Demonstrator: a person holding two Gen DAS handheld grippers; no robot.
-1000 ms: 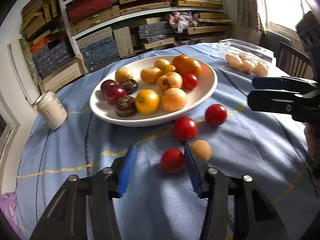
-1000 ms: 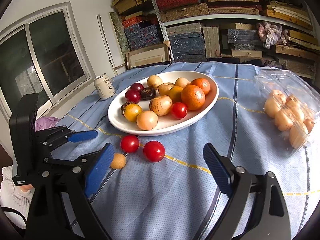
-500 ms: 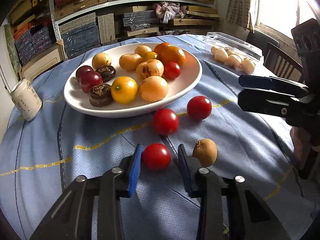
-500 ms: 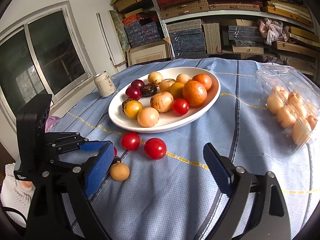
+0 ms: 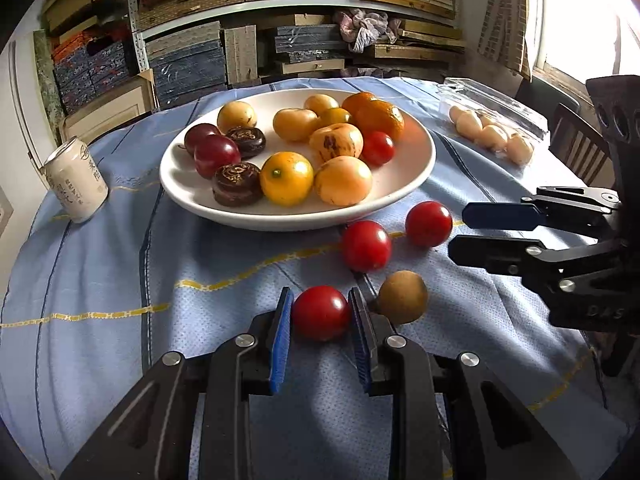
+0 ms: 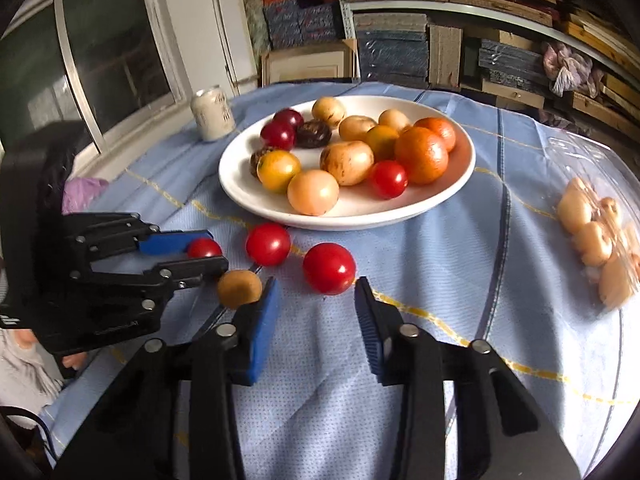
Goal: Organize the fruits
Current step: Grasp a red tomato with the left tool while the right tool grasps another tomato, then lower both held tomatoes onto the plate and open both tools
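While the left gripper (image 5: 321,312) sits at the lower middle of the left wrist view, its blue pads pinch a red tomato (image 5: 320,312) from both sides, low over the blue tablecloth (image 5: 100,264). Its jaws have just been closing on this fruit. The right wrist view shows the same grip from the side, at the left of the frame: only a small part of the tomato (image 6: 204,247) is visible there between the dark fingers.

The right gripper (image 6: 316,300) stands at the lower middle of its own view; its jaws have just been closing, yet nothing is between the pads — they are apart, and a second red tomato (image 6: 329,268) lies just beyond the tips. A small brown round fruit (image 6: 239,288) lies just beside the left pad; whether it touches I cannot tell. A third red tomato (image 6: 268,244) lies nearer to the white plate (image 6: 400,216).

The plate holds many fruits — oranges, yellow ones, dark red ones, one small tomato. Only the right wrist view shows the window at the upper left and a sleeve at the lower left edge. The left wrist view shows a chair (image 5: 580,148) at the right edge. Both views show the pale can (image 5: 76,184) and the clear box (image 5: 492,120) of pale fruits.
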